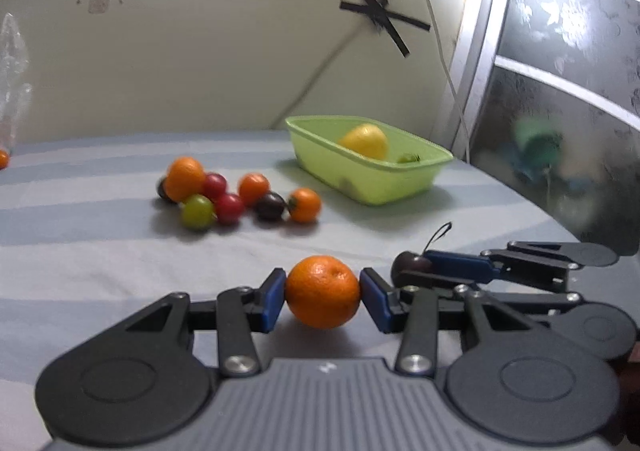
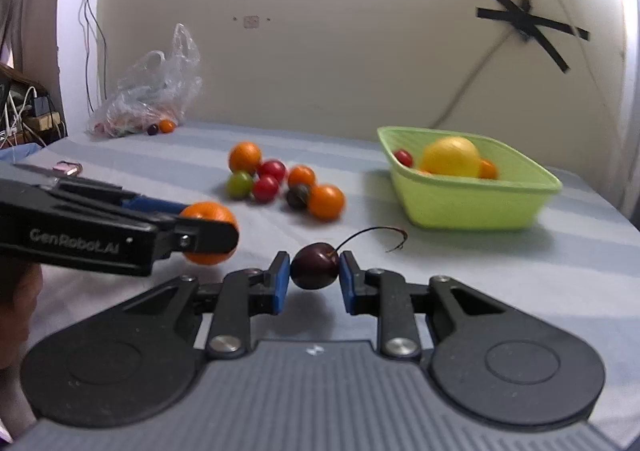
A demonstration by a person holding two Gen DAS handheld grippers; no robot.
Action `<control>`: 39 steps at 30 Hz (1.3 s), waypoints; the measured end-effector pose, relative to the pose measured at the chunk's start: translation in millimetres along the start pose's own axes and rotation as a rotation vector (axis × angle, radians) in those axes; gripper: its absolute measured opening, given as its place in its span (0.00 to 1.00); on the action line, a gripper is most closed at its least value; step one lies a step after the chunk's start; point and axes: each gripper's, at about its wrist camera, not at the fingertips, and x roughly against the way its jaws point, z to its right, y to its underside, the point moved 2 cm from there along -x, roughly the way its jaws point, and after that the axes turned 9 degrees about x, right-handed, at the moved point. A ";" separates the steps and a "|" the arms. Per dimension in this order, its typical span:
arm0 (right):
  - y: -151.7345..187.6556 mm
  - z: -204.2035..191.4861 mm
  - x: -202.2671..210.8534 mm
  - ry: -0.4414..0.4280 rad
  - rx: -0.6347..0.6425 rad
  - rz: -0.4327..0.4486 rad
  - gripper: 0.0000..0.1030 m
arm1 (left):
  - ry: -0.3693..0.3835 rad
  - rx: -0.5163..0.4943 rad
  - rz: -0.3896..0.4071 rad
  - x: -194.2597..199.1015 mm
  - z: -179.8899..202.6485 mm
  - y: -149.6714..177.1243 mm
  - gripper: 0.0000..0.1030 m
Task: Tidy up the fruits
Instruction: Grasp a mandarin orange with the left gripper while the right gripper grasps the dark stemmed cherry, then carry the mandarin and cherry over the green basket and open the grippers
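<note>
My left gripper [image 1: 322,297] is shut on a small orange [image 1: 322,291], held just above the striped cloth. The right gripper [image 2: 314,271] is shut on a dark cherry [image 2: 315,266] with a long curved stem. In the left wrist view the right gripper [image 1: 416,271] lies to the right with the cherry [image 1: 412,265] at its tip. In the right wrist view the left gripper [image 2: 208,229] comes in from the left with the orange [image 2: 208,215]. A green basket [image 1: 372,175] [image 2: 472,203] stands ahead to the right and holds a yellow fruit [image 1: 366,141] [image 2: 452,157] and small fruits.
A heap of several small fruits [image 1: 232,191] [image 2: 280,179], orange, red, green and dark, lies on the striped cloth [image 1: 120,251] [image 2: 480,271] mid-table. A clear plastic bag [image 2: 152,91] with more fruit sits at the far left by the wall. A glass door [image 1: 568,91] bounds the right side.
</note>
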 end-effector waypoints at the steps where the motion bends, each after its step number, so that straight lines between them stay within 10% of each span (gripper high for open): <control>1: 2.4 2.5 2.0 0.005 -0.007 -0.002 0.28 | -0.003 0.000 -0.007 -2.1 2.5 2.1 0.40; 39: 15.6 9.1 2.5 -0.015 -0.042 -0.039 0.40 | -0.065 -0.015 0.008 -5.0 3.9 12.0 0.41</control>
